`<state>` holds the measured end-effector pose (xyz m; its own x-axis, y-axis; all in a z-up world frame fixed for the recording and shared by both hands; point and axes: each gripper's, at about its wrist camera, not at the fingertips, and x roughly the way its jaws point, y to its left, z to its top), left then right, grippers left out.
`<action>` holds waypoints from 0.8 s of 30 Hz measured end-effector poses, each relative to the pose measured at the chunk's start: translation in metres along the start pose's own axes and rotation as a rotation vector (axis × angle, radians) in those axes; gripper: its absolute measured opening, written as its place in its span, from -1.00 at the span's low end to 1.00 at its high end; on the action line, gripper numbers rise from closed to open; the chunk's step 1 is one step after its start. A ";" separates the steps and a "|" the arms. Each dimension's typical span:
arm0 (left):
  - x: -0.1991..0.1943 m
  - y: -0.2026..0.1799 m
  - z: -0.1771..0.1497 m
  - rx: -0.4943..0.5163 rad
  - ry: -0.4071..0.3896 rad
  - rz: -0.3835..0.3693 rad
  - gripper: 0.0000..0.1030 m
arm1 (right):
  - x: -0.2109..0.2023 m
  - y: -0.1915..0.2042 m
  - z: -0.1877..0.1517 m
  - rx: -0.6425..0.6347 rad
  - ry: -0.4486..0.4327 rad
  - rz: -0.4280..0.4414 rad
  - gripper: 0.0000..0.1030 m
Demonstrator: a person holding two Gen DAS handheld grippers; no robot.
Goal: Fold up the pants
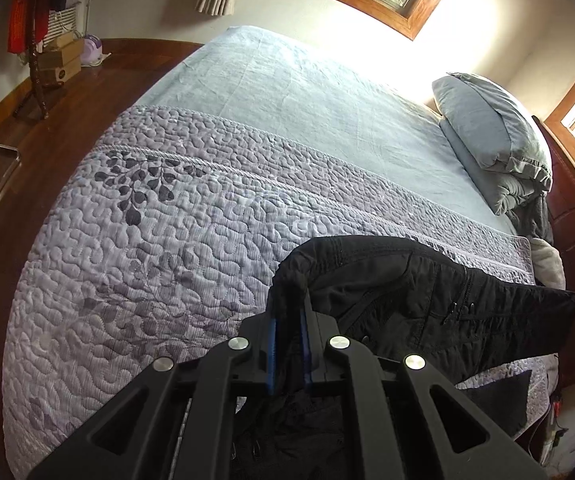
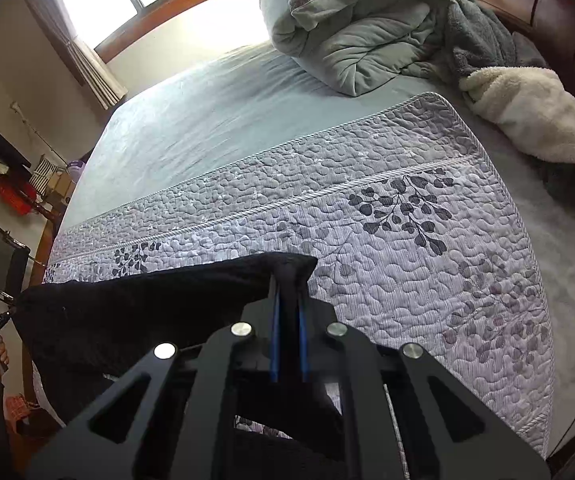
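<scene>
With each claw, left (image 1: 289,312) and right (image 2: 287,292), pinching a corner of the black pants (image 1: 419,296) stretched above the quilted bed (image 1: 147,240), I'd keep the edge taut and level.

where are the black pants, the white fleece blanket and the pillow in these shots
black pants (image 1: 427,300), left wrist view, on the fabric stretched between the two grippers
white fleece blanket (image 2: 535,116), right wrist view, on the middle of its fluffy bundle
pillow (image 1: 483,116), left wrist view, on its broad upper face
</scene>
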<state>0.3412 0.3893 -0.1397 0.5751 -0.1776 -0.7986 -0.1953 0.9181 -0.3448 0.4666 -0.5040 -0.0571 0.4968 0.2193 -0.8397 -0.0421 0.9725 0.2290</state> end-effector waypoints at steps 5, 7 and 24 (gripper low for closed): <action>-0.020 -0.006 -0.010 0.011 -0.024 -0.007 -0.82 | -0.013 -0.003 -0.018 0.003 -0.027 -0.016 -0.88; -0.026 -0.008 -0.014 0.013 -0.033 -0.009 -0.82 | -0.016 -0.005 -0.025 0.007 -0.030 -0.021 -0.88; -0.081 -0.009 -0.069 -0.001 -0.096 -0.052 -0.83 | -0.041 -0.030 -0.107 0.078 -0.085 -0.055 -0.88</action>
<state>0.2419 0.3713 -0.1062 0.6575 -0.1900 -0.7291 -0.1641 0.9083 -0.3847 0.3551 -0.5337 -0.0820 0.5680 0.1549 -0.8083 0.0532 0.9732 0.2239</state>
